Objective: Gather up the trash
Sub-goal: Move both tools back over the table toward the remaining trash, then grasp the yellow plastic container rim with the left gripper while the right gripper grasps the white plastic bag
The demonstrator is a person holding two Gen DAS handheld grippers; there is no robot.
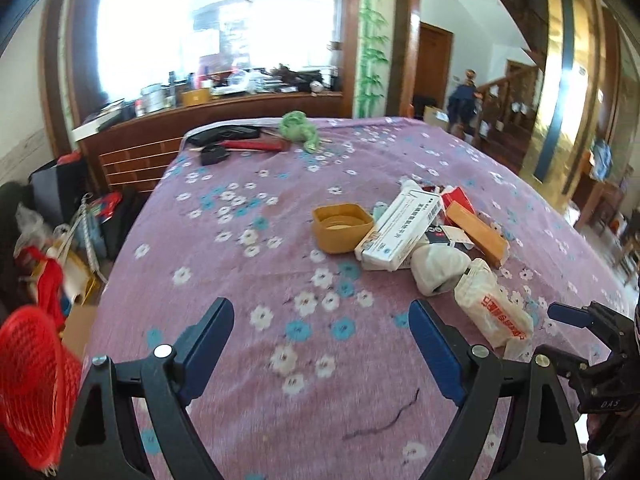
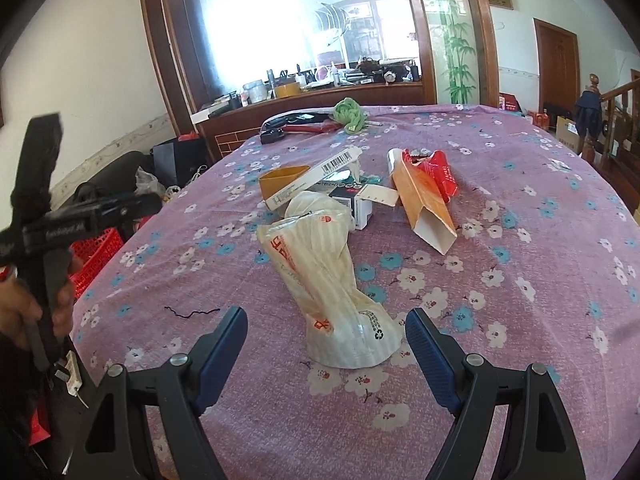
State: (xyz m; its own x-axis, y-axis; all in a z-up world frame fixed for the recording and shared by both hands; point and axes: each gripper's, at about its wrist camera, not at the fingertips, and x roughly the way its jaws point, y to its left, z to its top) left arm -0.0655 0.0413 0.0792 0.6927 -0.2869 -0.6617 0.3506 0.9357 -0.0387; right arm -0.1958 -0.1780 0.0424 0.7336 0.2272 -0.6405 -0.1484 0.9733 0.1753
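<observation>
Trash, one cluster, lying near the middle of a table (image 1: 248, 420) under a purple flowered cloth: a crumpled white plastic bag (image 2: 332, 276) with orange print at the near end; a white carton with a barcode (image 2: 320, 176) leaning on a mustard-yellow square tub (image 1: 342, 227); an orange-and-white open-ended box (image 2: 424, 208) to the right; a red wrapper (image 2: 440, 174) behind it; a small black-and-white box (image 2: 358, 204) in the midst. Right gripper (image 2: 326, 332): jaws spread wide, the near end of the bag between the blue pads, no pad pressing on it. Left gripper (image 1: 322, 322): jaws spread, nothing between them, over bare cloth just left of the cluster. Red mesh basket (image 1: 32, 380) off the table's left edge. At the far edge, well apart from the cluster: a green crumpled cloth (image 1: 300, 128), a red-handled tool (image 1: 252, 145), dark items. A dark thread (image 2: 192, 313) lies on the cloth.
</observation>
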